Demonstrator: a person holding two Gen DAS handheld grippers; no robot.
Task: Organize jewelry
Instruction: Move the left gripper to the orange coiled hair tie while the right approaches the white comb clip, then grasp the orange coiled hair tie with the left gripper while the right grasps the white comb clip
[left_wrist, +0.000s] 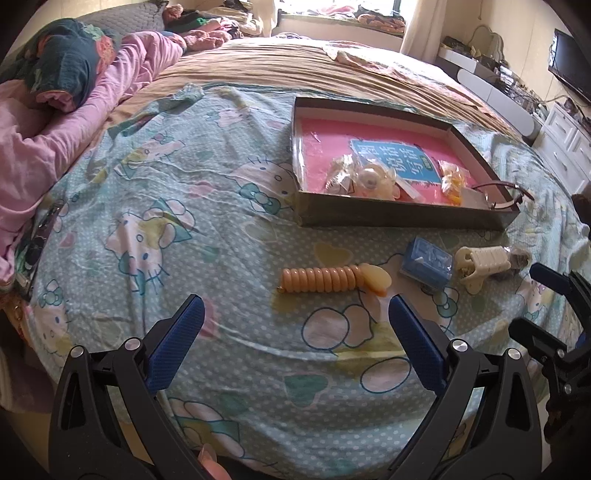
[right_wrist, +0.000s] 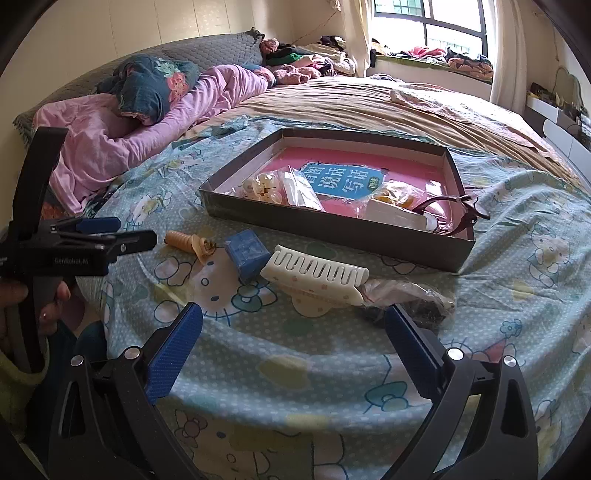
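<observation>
A shallow dark box (left_wrist: 388, 216) (right_wrist: 332, 230) with a pink lining lies on the bed and holds bagged trinkets (left_wrist: 364, 179) (right_wrist: 280, 188) and a dark bangle (left_wrist: 513, 194) (right_wrist: 454, 214) at its near right corner. In front of it lie an orange coiled hair tie (left_wrist: 325, 278) (right_wrist: 184, 242), a small blue box (left_wrist: 426, 264) (right_wrist: 247, 254), a cream hair claw (left_wrist: 480, 264) (right_wrist: 317, 278) and a dark bagged item (right_wrist: 417, 299). My left gripper (left_wrist: 295, 314) stands open just short of the coil. My right gripper (right_wrist: 293, 321) is open near the claw.
The bed has a light blue cartoon-print sheet (left_wrist: 166, 221) (right_wrist: 517, 258), pink bedding (left_wrist: 55, 140) (right_wrist: 110, 140) at the left and a tan blanket (left_wrist: 295, 62) behind the box. A hand (right_wrist: 37, 306) holds the left gripper at the left edge. Cabinets and a television (left_wrist: 570, 66) stand at the right.
</observation>
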